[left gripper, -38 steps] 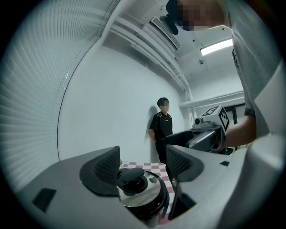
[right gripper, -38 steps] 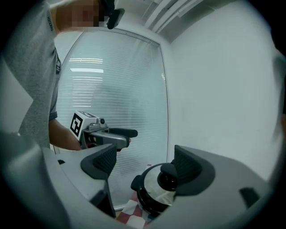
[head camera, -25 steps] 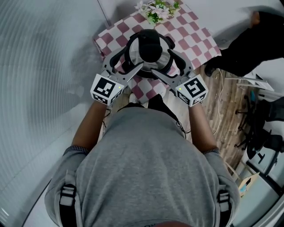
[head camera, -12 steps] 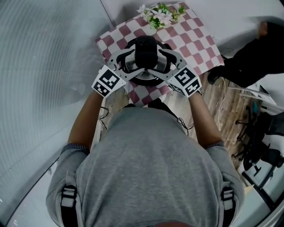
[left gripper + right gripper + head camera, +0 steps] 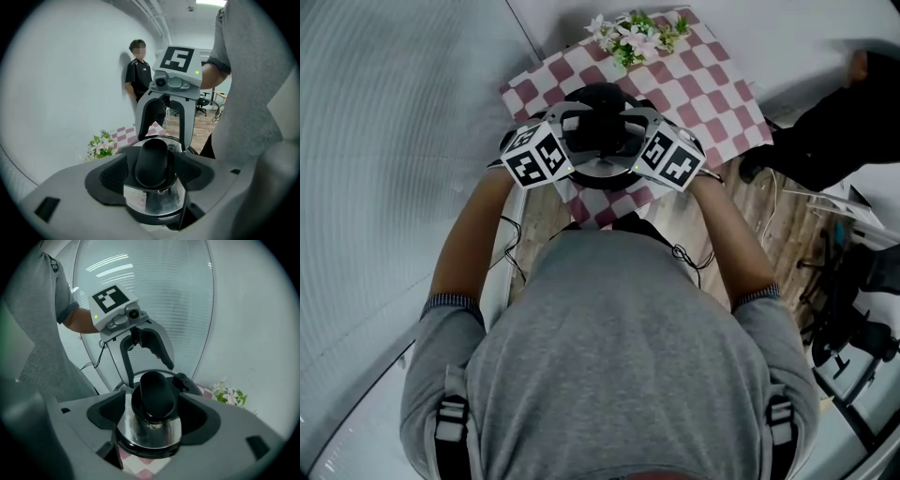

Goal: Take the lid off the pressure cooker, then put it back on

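Two claws face each other across the pressure cooker, which stands on the near part of a tabletop covered in a red-and-white checked cloth; its lid is still on, a polished steel dome seated in the pot's dark rim, with a tall black knob rising from its middle. The left claw points down at a slant toward the lid; its jaws stand spread with the knob between them, and a sliver of steel shows on either side of the knob (so the pads flank it without pressing). The right claw comes at it from the opposite side at a like slant; its jaws have just been closing, yet they too stand apart around the same knob, near it but not pinching it. A small black valve sits on the lid just beside the knob.

From the head view, the left marker cube and the right marker cube sit just left and right of the pot, with both forearms reaching forward past a grey shirt. A bunch of white and pink flowers lies at the far edge of the cloth, well apart from the cooker; a wood-plank floor shows to the right of the tabletop; a second person in dark clothes stands against the white wall beyond.
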Demonstrator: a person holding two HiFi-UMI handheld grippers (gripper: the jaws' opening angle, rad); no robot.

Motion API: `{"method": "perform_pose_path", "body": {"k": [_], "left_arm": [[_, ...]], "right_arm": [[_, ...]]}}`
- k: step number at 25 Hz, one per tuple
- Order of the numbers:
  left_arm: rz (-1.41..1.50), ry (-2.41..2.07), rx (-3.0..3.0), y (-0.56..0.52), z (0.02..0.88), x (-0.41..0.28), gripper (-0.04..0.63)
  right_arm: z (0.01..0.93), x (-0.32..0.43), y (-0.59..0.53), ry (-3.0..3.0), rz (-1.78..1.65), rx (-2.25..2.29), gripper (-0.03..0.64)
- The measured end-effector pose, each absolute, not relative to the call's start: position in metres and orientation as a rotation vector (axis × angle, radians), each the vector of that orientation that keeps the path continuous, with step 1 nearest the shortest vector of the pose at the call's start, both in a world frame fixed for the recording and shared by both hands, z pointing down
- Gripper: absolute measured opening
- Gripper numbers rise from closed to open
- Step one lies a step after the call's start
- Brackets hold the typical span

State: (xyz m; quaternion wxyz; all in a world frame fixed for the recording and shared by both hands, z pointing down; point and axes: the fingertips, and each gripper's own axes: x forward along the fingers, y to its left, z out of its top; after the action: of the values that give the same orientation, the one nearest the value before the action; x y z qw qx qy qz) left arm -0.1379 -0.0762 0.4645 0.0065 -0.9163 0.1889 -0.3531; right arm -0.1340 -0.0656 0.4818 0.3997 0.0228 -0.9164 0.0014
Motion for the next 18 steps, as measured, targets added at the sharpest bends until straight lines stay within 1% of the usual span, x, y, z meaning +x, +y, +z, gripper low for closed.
{"method": "perform_pose_path", "body": {"k": [10,14,18], "left_arm": [[-1.420,0.375,-2.803,-0.080,0.491,-0.137,0.334],[-1.483,0.318,-2.787,-0.079,0.500,-0.135,0.334],[-1.540,0.267,-2.775,-0.081,0.511,-0.135,0.334]], "right_arm": [[0.509,-0.147,-0.079,-2.148,-0.101,-0.065,0.354],[0.509,-0.145,-0.075,-2.074,-0.071,-0.095,0.333],[0.520,-0.146,-0.077,-2.018,-0.075,-0.126,0.328]]}}
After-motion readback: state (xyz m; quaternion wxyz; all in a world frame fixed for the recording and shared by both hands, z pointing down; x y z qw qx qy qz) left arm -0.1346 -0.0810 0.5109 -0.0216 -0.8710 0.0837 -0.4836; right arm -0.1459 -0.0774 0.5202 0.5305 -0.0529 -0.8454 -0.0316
